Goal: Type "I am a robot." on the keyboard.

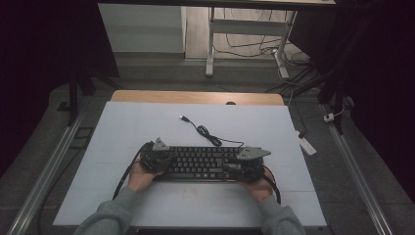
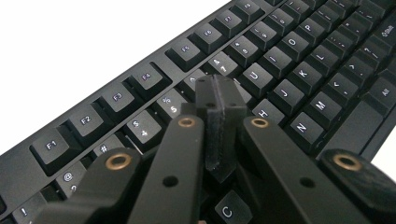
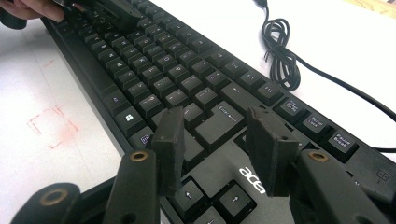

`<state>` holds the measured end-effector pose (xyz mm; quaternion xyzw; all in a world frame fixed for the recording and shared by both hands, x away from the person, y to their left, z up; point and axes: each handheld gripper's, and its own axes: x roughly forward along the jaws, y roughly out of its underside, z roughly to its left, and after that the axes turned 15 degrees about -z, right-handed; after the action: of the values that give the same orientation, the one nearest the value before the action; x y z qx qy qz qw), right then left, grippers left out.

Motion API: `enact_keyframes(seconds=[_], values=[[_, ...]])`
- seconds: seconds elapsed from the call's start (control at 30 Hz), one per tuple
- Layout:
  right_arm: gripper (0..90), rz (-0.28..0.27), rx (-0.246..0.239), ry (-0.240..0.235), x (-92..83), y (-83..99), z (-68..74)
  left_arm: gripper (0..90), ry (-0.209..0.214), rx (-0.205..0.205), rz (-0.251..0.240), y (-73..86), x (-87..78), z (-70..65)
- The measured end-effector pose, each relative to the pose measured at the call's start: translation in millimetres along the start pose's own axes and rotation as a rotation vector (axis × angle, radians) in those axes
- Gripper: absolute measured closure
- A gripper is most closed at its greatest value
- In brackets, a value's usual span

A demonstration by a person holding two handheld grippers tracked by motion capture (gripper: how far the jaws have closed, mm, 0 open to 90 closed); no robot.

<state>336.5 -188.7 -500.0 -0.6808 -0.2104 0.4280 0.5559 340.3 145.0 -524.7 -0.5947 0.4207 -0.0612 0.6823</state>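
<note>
Near the front edge of the white table (image 1: pixel 122 132) lies the black keyboard (image 1: pixel 198 161), long side across, its cable (image 1: pixel 205 131) coiled loosely toward 12 o'clock. The left gripper (image 2: pixel 219 100) hangs over the keys around the number row with its jaws pressed together, nothing between them: a single blunt tip, fit for pressing one key. The right gripper (image 3: pixel 219 133) hovers at the keyboard's 3 o'clock end, above the Enter key (image 3: pixel 223 122), jaws spread apart and empty. To press cleanly, I would bring the closed tip straight down on the middle of one keycap, keeping it upright so it does not catch a neighbour, while the right gripper stays clear or steadies the keyboard's end.
</note>
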Motion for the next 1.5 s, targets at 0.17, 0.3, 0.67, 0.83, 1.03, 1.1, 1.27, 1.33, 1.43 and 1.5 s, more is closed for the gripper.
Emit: enact_keyframes(seconds=[0.17,0.3,0.67,0.83,1.03,1.1,1.27,1.33,1.43,1.5], values=[[57.3,-0.003,0.001,-0.002,-0.1,-0.1,-0.1,88.7,0.001,0.004,-0.044,-3.7,-7.3,0.6],[57.3,-0.006,0.002,0.0,-0.3,-0.1,-0.5,77.8,0.018,-0.023,-0.11,-9.0,-20.6,3.4],[57.2,-0.009,-0.005,0.001,-0.9,-0.5,-0.8,38.5,0.046,-0.077,-0.139,-12.5,-53.1,12.1],[57.0,-0.014,-0.001,-0.001,-1.3,-0.3,-2.0,31.7,0.047,-0.094,-0.138,-10.2,-61.3,17.3],[56.6,-0.02,-0.005,0.002,-1.4,-1.3,-2.0,27.8,0.05,-0.11,-0.132,-8.6,-66.5,20.4],[56.6,-0.019,-0.01,0.004,-0.9,-2.4,-1.4,27.6,0.049,-0.112,-0.131,-8.4,-67.2,20.8],[56.6,-0.028,-0.012,-0.004,1.7,-4.7,0.6,27.2,0.048,-0.111,-0.129,-8.2,-66.9,21.1],[56.7,-0.028,-0.011,-0.007,3.1,-5.2,1.3,27.1,0.048,-0.11,-0.127,-8.1,-66.5,21.1],[57.9,-0.025,-0.009,-0.005,6.6,-8.1,3.4,27.0,0.047,-0.11,-0.124,-8.1,-65.8,20.8],[60.3,-0.033,-0.008,-0.017,10.4,-11.3,5.8,26.9,0.048,-0.107,-0.121,-8.1,-65.6,20.7]])
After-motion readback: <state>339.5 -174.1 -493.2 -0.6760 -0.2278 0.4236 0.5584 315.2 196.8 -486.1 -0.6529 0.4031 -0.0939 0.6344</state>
